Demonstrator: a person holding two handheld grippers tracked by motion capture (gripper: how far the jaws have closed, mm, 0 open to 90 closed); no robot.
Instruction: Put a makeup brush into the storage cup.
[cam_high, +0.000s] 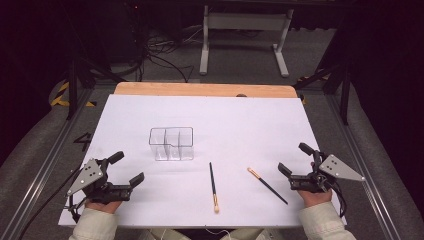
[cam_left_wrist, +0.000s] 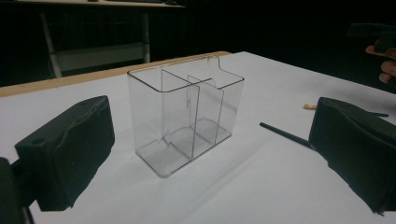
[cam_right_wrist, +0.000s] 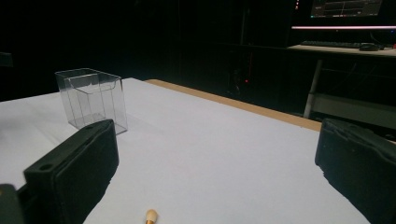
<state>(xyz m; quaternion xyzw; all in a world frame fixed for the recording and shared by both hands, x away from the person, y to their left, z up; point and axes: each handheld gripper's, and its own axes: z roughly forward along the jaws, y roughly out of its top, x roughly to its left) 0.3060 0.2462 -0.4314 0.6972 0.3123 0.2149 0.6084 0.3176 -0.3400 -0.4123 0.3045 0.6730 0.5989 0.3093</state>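
Right, I have both grippers low at the near edge of the white table (cam_high: 150, 110) with nothing between their jaws. In the high view my left gripper (cam_high: 126, 170) sits at about 7 o'clock from the table's middle, jaws spread wide and empty, pointing toward 2 o'clock. My right gripper (cam_high: 296, 159) sits at about 4 o'clock, jaws likewise wide apart and empty, pointing toward 10 o'clock.

The clear organizer (cam_high: 171, 144) stands upright near the middle of the table, slightly toward 9 o'clock, and its inner walls split it into compartments that hold nothing I can see. In the left gripper view it stands straight ahead at 12 o'clock between my two black jaws but well beyond them, untouched.

Two brushes lie flat on the table between the grippers. The first brush (cam_high: 213, 186) lies at 6 o'clock from the table's middle, its pale tip toward me and its dark handle pointing toward 12 o'clock. The second brush (cam_high: 267, 185) lies at about 5 o'clock, just beside my right gripper, with its pale tip toward 10 o'clock and its dark handle running to 4 o'clock. The brushes are apart from each other and from the organizer.
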